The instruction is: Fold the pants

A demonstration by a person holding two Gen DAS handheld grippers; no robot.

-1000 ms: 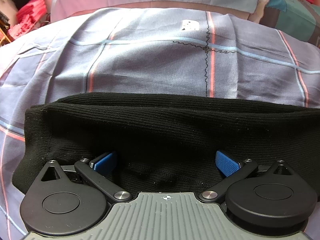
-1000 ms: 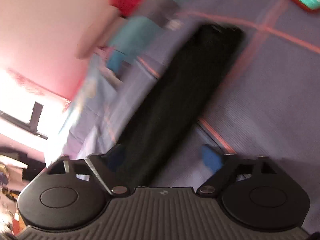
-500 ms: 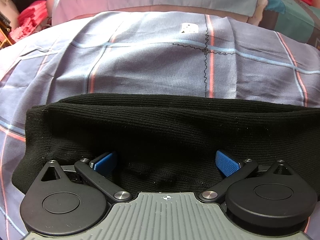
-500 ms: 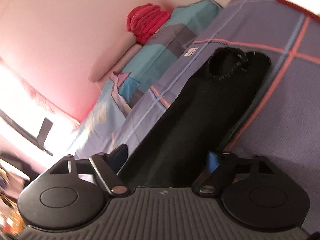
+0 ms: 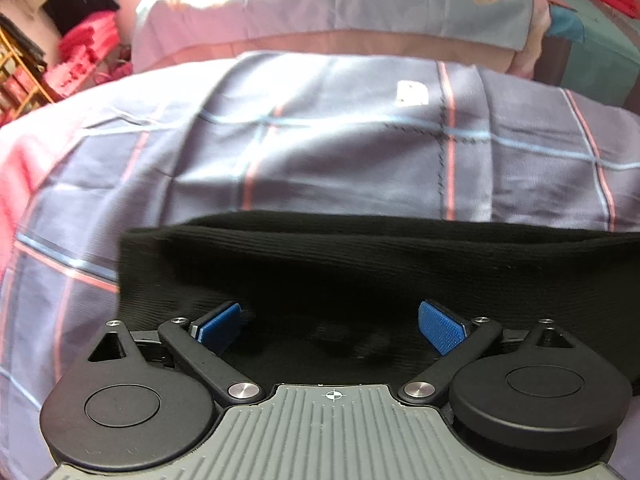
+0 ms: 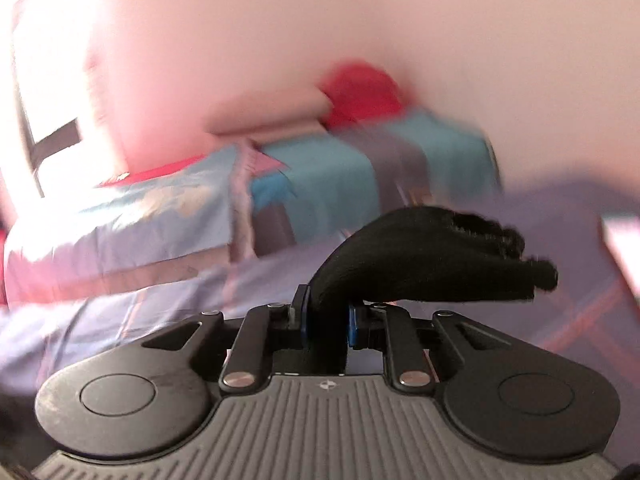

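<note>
While the black pants (image 5: pixel 360 264) lie in a long band across the checked bedsheet (image 5: pixel 320 152), my left gripper (image 5: pixel 330 320) hovers over their near edge with its blue pads (image 5: pixel 442 330) spread wide. Fabric sits between them, but neither pad presses on it, so on this side I hold nothing. In this view the band has one squared end at the left and runs out of frame to the right.

Moving across to the right gripper (image 6: pixel 326 318), its jaws have just been closing, and they now stand narrow, pinched onto a bunched stretch of the same pants (image 6: pixel 432 264). The cloth rises out of the pads and droops over to the right, its ragged end hanging clear above the sheet. The background there is smeared, with a red bundle (image 6: pixel 360 96) and teal bedding (image 6: pixel 340 184) behind, so I cannot read how far that end is from the rest of the garment.

I judge this to be the lengthwise fold: one end is picked up and ready to be carried over. Next I need to bring that end across toward the squared end and lay it edge on edge. The left claw should either clamp its side or stay clear.
</note>
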